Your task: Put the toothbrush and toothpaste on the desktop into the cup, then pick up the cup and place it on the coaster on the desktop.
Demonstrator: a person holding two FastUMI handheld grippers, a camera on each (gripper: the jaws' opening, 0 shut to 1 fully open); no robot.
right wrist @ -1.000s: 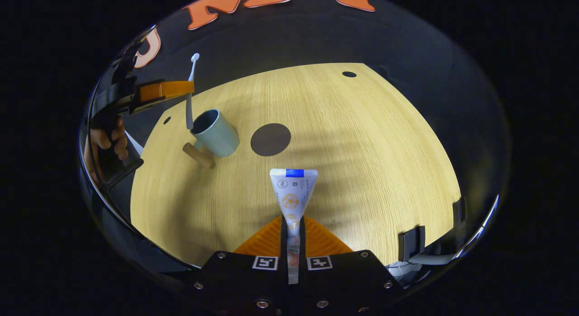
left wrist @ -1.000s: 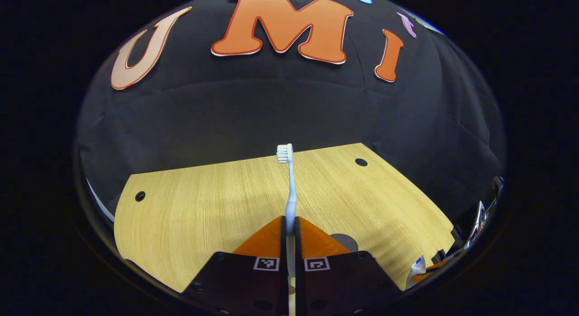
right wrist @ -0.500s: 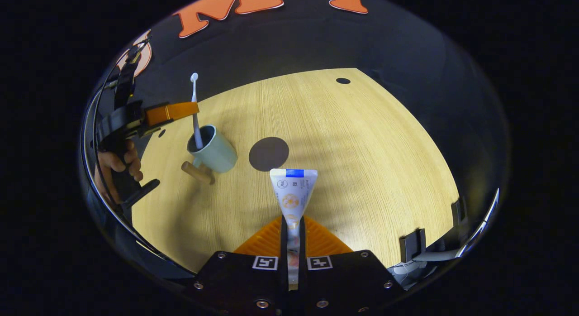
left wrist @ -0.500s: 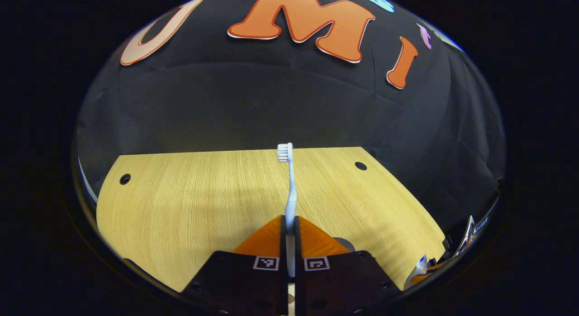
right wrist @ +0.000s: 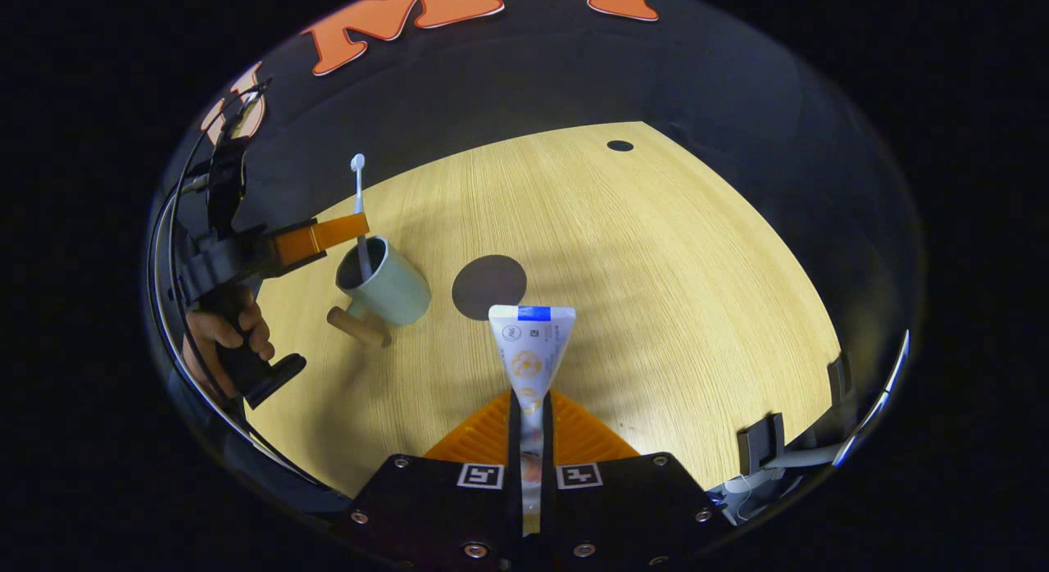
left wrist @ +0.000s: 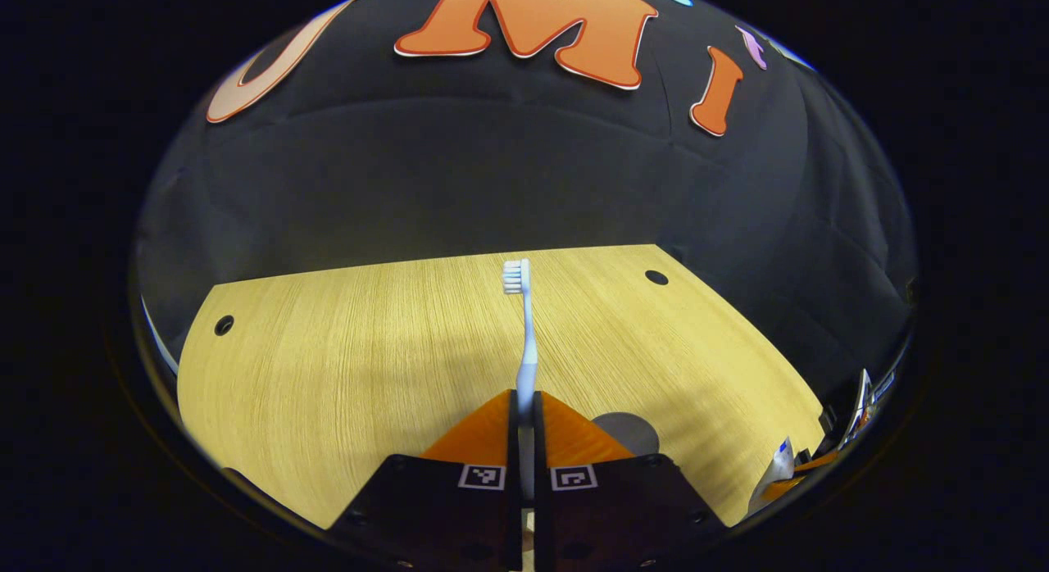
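Note:
My left gripper [left wrist: 524, 400] is shut on a white toothbrush [left wrist: 524, 326] that stands upright with its bristles up. In the right gripper view the left gripper [right wrist: 361, 226] holds that toothbrush [right wrist: 359, 187] with its lower end dipped into the pale green cup [right wrist: 389, 287], which has a wooden handle and stands on the wooden desktop [right wrist: 656, 293]. My right gripper [right wrist: 531, 404] is shut on the white toothpaste tube [right wrist: 531, 347], held above the desktop. A dark round coaster [right wrist: 489, 286] lies just right of the cup; the same coaster [left wrist: 629, 431] peeks out beside my left fingers.
A hand [right wrist: 233, 334] grips the left gripper's handle at the desktop's left edge. Small dark holes [right wrist: 619, 146] mark the desktop's corners. Dark brackets [right wrist: 762, 441] and a cable sit at the near right edge. The black cloth wall rises behind the desktop.
The left gripper has come down, lowering the toothbrush from above the cup until its lower end is inside it. The right gripper keeps hold of the toothpaste and has barely shifted.

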